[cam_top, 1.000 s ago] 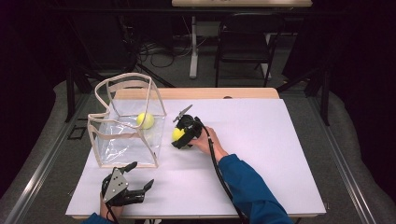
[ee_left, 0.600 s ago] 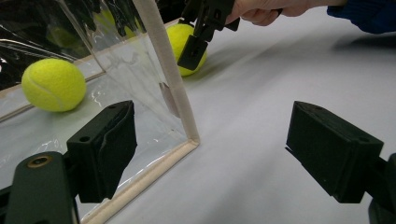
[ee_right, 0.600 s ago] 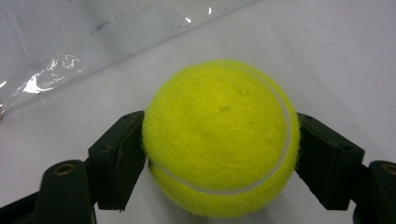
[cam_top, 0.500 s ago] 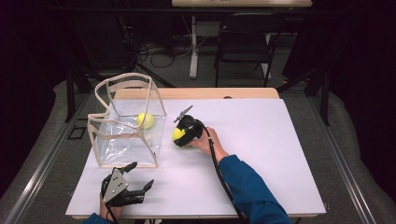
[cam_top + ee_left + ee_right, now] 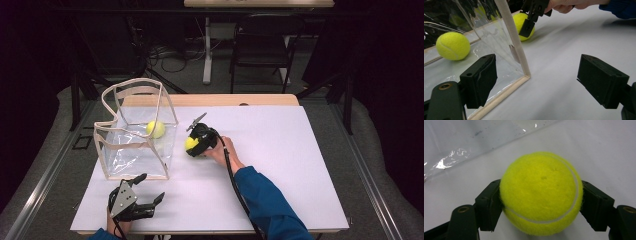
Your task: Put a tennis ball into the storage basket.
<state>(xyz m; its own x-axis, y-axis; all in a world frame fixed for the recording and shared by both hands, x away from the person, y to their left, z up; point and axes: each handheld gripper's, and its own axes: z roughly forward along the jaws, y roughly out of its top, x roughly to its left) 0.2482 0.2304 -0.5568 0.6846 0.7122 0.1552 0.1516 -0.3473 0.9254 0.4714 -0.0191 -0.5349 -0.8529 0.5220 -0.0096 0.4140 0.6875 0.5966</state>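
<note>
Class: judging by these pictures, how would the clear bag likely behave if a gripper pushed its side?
The bag is thin clear film, creased and glinting, so its wall would probably dent. Its tape-edged rim sags unevenly, suggesting it is floppy. With just one ball inside, it looks light and might slide across the smooth table.

right gripper [image 5: 194, 142] half hiding tennis ball [image 5: 190, 144]

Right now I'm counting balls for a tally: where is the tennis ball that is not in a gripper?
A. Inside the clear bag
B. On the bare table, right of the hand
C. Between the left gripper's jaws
A: it lies inside the clear bag as the second tennis ball, while the right gripper is shut on the other tennis ball.
</note>
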